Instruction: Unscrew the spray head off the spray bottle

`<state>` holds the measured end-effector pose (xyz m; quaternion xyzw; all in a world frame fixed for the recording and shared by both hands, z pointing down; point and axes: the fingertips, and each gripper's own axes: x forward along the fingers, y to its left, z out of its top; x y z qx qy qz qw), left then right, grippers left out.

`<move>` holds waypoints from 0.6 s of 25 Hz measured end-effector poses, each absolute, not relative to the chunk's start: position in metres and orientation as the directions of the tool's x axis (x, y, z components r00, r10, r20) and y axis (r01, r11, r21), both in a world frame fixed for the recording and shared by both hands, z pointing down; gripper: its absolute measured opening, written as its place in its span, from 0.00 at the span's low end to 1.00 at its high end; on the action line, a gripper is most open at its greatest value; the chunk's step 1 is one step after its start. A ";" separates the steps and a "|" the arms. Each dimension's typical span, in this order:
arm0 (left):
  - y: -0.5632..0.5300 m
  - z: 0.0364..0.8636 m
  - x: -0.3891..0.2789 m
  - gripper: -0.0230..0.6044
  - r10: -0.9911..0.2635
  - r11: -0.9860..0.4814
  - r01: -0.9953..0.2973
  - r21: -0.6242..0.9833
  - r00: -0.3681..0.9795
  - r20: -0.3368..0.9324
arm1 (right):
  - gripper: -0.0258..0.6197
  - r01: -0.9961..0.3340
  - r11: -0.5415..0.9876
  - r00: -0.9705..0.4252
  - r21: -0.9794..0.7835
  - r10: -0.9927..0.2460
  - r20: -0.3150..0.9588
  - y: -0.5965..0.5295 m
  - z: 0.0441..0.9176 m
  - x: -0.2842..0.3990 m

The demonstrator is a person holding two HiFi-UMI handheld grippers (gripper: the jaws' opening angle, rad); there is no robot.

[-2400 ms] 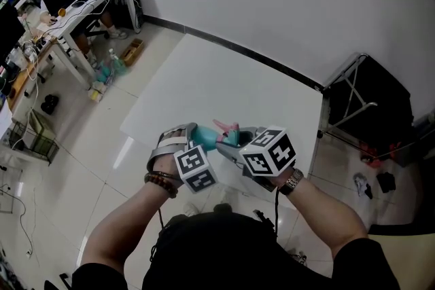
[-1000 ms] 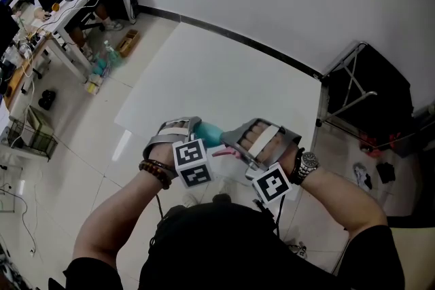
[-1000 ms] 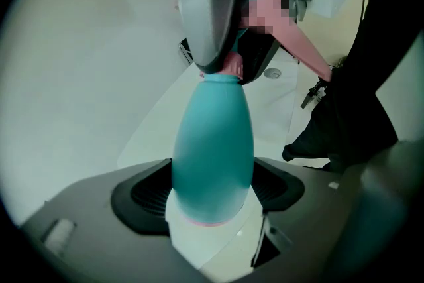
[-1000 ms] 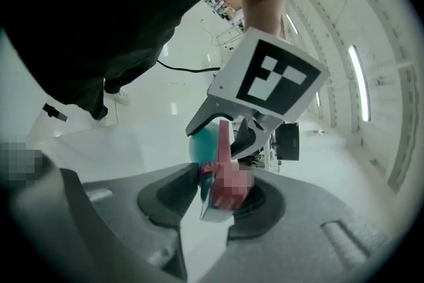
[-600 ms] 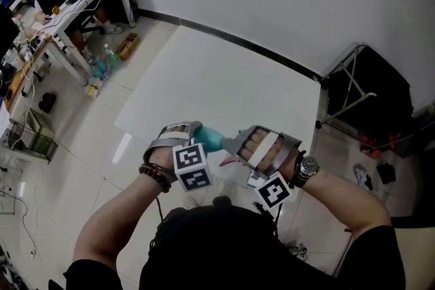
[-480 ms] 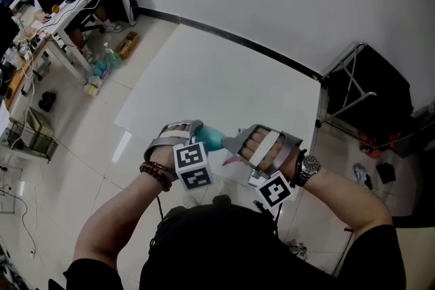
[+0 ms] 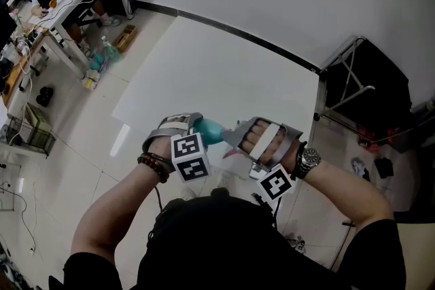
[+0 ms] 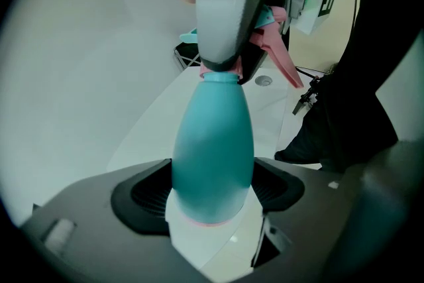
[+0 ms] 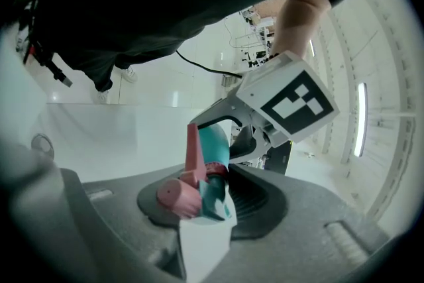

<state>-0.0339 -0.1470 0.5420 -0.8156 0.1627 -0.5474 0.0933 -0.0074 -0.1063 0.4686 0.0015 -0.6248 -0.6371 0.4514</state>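
1. Since the earlier head view, the right gripper (image 7: 232,138) has rolled over: its marker cube (image 7: 274,185), once on top beside the left's, now hangs beneath the wrist.
2. Nearest the person, the left gripper (image 8: 212,212) clamps wide around the fat base of the teal spray bottle (image 8: 213,142), held in the air above a white table (image 7: 217,71).
3. Its plastic is smooth and tapering, and probably light. I judge it could twist in the pads, so the widest part is the right hold.
4. Further along, the right gripper is clenched on the spray head (image 9: 202,195). The pink trigger (image 9: 192,146) looks thin, so the stout body suits better.
5. The threaded collar is masked by the right jaw. Whether it has loosened, or liquid is inside, cannot be told.
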 end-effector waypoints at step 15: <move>-0.164 0.546 -0.048 0.67 -0.442 -0.894 -0.247 -0.375 0.338 0.831 | 0.53 0.294 0.679 -0.613 0.673 -0.406 0.678 -0.101 0.445 0.002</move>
